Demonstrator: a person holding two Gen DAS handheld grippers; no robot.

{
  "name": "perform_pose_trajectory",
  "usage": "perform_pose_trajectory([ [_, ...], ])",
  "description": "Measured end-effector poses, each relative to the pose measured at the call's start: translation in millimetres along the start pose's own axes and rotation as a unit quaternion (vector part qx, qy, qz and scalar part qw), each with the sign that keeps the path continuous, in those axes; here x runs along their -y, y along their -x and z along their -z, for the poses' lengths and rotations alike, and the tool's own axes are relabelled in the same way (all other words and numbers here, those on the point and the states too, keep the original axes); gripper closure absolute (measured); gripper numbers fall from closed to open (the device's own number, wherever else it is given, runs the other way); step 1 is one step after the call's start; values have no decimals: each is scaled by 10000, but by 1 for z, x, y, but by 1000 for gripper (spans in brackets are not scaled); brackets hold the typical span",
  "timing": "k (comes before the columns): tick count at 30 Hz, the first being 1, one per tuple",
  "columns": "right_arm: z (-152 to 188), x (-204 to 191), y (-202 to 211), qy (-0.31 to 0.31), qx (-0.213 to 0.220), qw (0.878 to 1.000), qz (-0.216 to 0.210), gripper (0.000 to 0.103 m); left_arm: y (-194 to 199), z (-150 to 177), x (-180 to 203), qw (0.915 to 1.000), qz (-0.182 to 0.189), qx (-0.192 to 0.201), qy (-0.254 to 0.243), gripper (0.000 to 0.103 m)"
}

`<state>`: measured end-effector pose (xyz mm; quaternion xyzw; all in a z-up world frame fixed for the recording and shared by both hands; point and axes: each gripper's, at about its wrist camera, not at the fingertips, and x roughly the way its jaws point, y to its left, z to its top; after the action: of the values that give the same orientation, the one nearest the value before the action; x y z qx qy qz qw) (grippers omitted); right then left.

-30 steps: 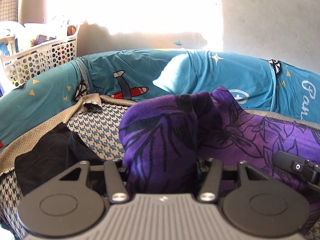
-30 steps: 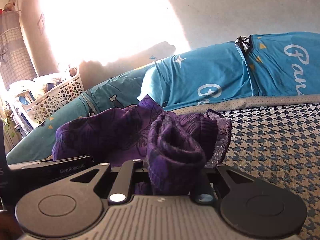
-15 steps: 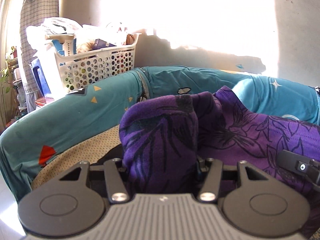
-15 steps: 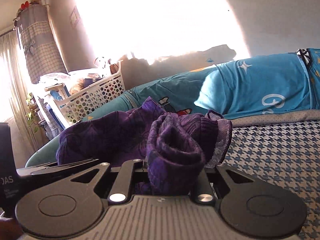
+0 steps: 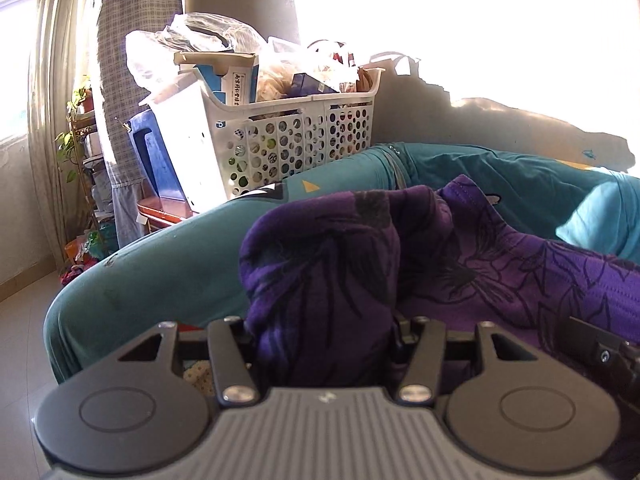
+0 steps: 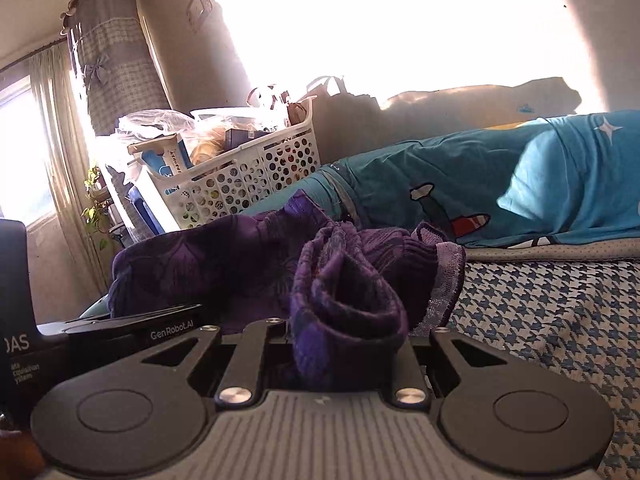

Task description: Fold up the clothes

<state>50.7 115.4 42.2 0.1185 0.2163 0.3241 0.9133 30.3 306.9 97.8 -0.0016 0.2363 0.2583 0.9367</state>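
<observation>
A purple garment with a dark floral print [image 5: 500,276] hangs bunched between both grippers. My left gripper [image 5: 322,344] is shut on one bunched end of it; the cloth hides the fingertips. My right gripper [image 6: 344,340] is shut on the other end, a thick roll of purple cloth [image 6: 344,292] with a lace-like hem beside it. The right gripper's body shows at the lower right edge of the left wrist view, and the left gripper's body [image 6: 132,326] at the lower left of the right wrist view. The garment is held above the bed's left end.
A teal printed quilt [image 5: 180,264] drapes the bed's edge and back. A white perforated laundry basket [image 5: 280,136] full of boxes and bags stands behind it. Houndstooth bedding [image 6: 560,312] lies to the right. Curtains, a plant [image 5: 76,132] and bare floor [image 5: 24,340] are at the left.
Both grippers swung left with the purple garment, from over the houndstooth bedding toward the bed's left end; the basket, curtain and floor came into view. The black cloth is out of view.
</observation>
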Motion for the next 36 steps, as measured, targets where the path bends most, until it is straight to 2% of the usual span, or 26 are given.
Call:
perform_pose_trajectory([
  [3, 5, -5, -17, 7, -49, 10000, -4, 85, -13, 4, -10, 9994, -155, -200, 232, 49],
  [7, 20, -3, -48, 42, -328, 9993, 152, 84, -31, 8, -23, 9968, -362, -465, 542, 28],
  [9, 30, 7, -59, -113, -619, 9975, 331, 78, -40, 11, -30, 9947, -465, -598, 696, 25],
  [12, 35, 25, -57, -367, -638, 9961, 477, 62, -53, 14, -40, 9906, -620, -796, 927, 9],
  [15, 31, 38, -42, -459, -530, 9958, 586, 61, -64, 17, -50, 9855, -766, -965, 1166, 8],
  [22, 15, 41, -11, -149, -91, 9937, 1108, 61, -54, 15, -70, 9789, -1092, -873, 1489, 8],
  [26, 5, 36, 1, -60, 10, 9953, 969, 61, -56, 17, -75, 9765, -1232, -907, 1518, 8],
  [33, 14, 2, -10, 498, -141, 9982, 292, 61, -60, 18, -72, 9760, -1344, -936, 1436, 7],
  [36, 25, 2, -27, 646, -385, 9963, 404, 61, -65, 20, -72, 9752, -1370, -991, 1426, 4],
])
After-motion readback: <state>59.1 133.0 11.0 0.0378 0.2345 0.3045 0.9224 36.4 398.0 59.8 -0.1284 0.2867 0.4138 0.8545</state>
